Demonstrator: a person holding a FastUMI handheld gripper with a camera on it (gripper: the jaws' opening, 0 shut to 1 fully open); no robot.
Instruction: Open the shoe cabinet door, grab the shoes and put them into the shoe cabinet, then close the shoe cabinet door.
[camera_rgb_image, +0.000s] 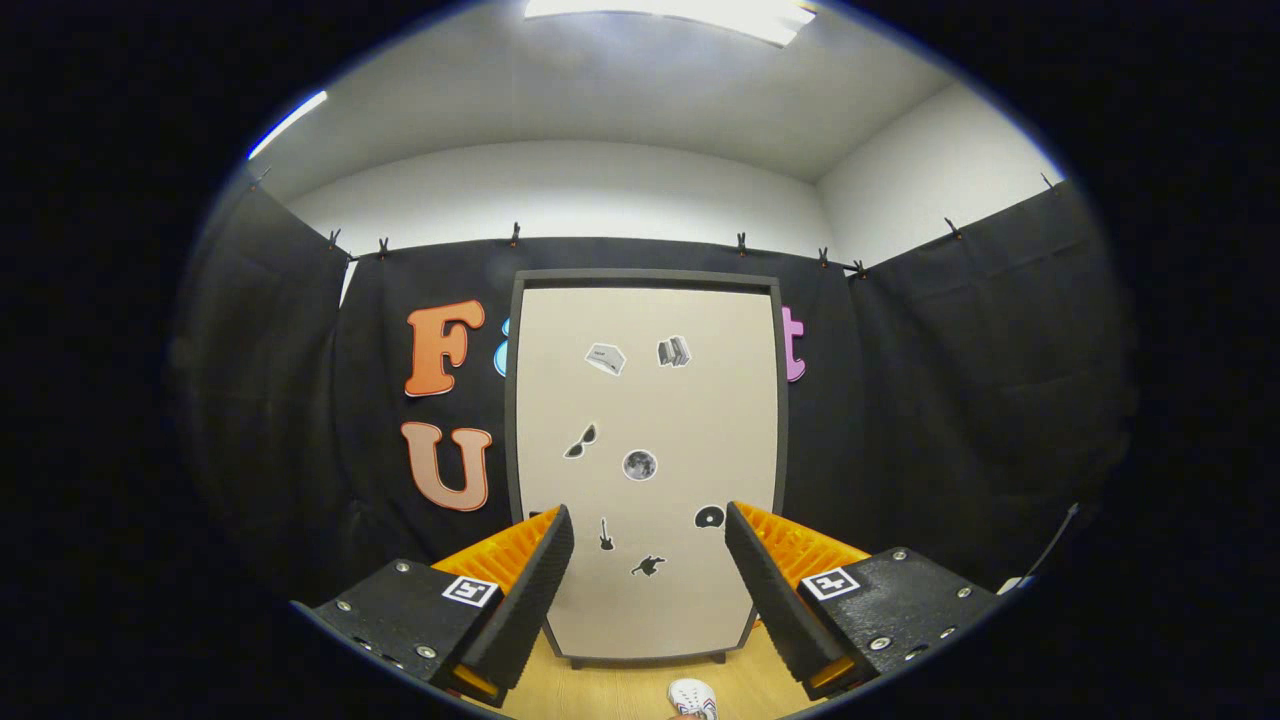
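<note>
1. The gripper (650, 560) is spread wide with nothing between its two fingers (535, 590); it holds nothing and touches nothing.

2. Nearest, low down between the fingers and a little toward the right one, the toe of a white shoe (693, 697) shows on the light wooden floor (620, 690). I count one shoe; the rest of it is cut off, and I cannot tell whether a second lies beside it.

3. Beyond the fingertips, framed squarely between them, stands the shoe cabinet (520, 400). Its one pale door (645, 400) is flat in its dark frame, so it appears shut. It stands on the floor against the booth's black cloth wall (950, 400).

4. On the door I count seven small stickers (640, 464), scattered from its upper part down to the level of the fingertips. I cannot make out a handle or knob.

5. The step in hand looks like opening the door. To do it well, I would move straight ahead with the fingers parted, find which long edge swings free, hook or pinch that edge rather than push the panel, and pull in an arc clear of the shoe below.

6. Farthest, white walls and two ceiling lights (690, 12) sit above the cloth.
</note>
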